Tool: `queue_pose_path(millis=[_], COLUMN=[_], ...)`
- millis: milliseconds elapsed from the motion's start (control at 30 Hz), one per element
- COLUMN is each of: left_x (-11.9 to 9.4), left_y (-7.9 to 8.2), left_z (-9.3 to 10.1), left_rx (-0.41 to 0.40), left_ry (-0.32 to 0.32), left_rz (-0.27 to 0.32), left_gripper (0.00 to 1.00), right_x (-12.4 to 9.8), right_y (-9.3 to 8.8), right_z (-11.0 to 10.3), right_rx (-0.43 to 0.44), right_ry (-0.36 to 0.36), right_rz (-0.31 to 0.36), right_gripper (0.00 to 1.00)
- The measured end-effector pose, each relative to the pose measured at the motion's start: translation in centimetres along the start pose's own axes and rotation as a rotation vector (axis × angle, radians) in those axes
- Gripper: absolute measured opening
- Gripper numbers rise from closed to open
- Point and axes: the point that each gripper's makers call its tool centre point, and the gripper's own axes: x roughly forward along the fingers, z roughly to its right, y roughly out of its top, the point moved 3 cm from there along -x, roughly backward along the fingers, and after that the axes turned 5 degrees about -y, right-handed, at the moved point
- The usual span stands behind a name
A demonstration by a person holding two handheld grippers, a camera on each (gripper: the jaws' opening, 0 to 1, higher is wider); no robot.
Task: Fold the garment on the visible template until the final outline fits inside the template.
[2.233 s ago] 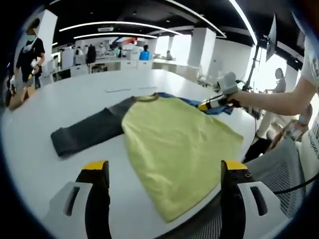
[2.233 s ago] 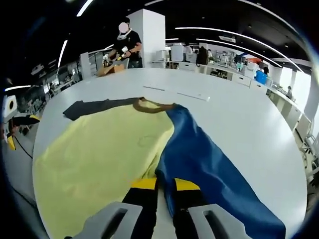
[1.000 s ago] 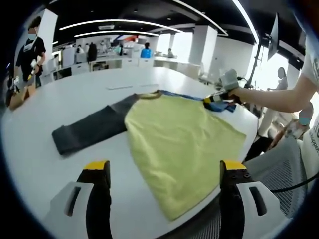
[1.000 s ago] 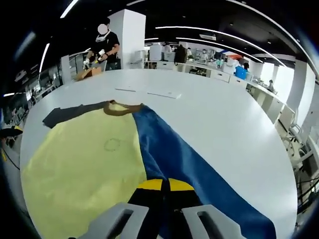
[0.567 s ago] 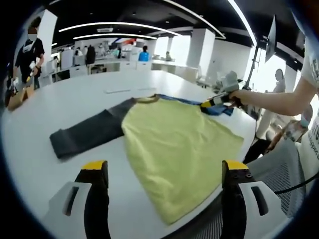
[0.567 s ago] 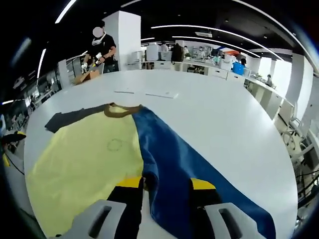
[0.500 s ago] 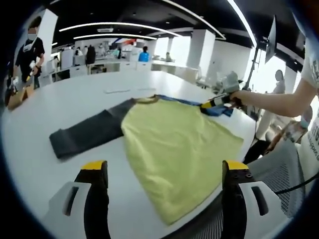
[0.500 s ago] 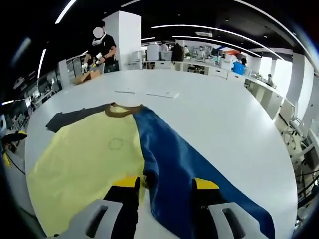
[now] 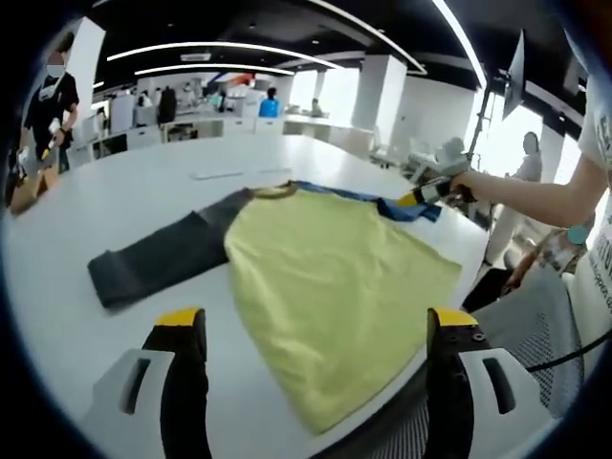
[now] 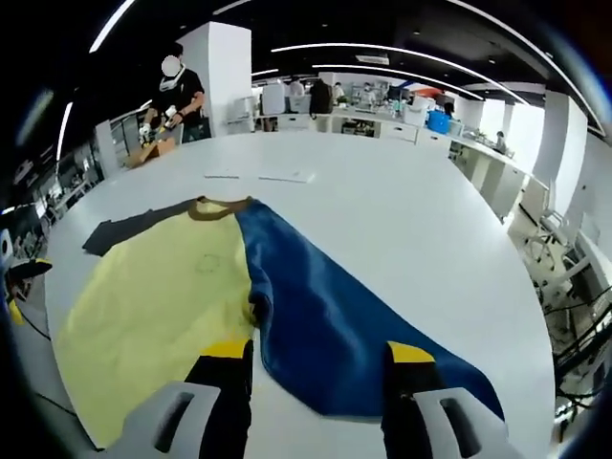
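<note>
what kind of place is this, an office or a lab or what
Probably an open-plan office or lab workspace used for recording tasks. A big white table holds a yellow, blue and grey shirt, long strip lights cross a dark ceiling, and a person works at a far bench.

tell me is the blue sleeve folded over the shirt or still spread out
Spread out. The blue sleeve lies flat on the table beside the yellow body, not over it. The right gripper is open above it.
</note>
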Motion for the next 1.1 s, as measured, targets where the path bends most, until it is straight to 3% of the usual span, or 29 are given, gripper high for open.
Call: queue_pose_path(millis=[533, 833, 1100], left_x=[0.2, 0.3, 0.5], left_y=[-0.3, -0.4, -0.5], left_z=[0.4, 0.4, 0.7], left_rx=[-0.017, -0.026, -0.022], left_ry=[-0.010, -0.009, -0.018], left_rz=[-0.011, -0.014, -0.021], left_gripper=[0.91, 0.91, 0.90], right_x=[-3.1, -4.5, -5.0], right_y=[-4.2, -5.3, -6.1], right_z=[3.9, 6.4, 7.5], right_rx=[0.078, 0.203, 0.271], right_ry=[-0.111, -0.206, -0.243], right_rz=[-0.053, -0.043, -0.040], right_gripper=[0.61, 0.59, 0.55])
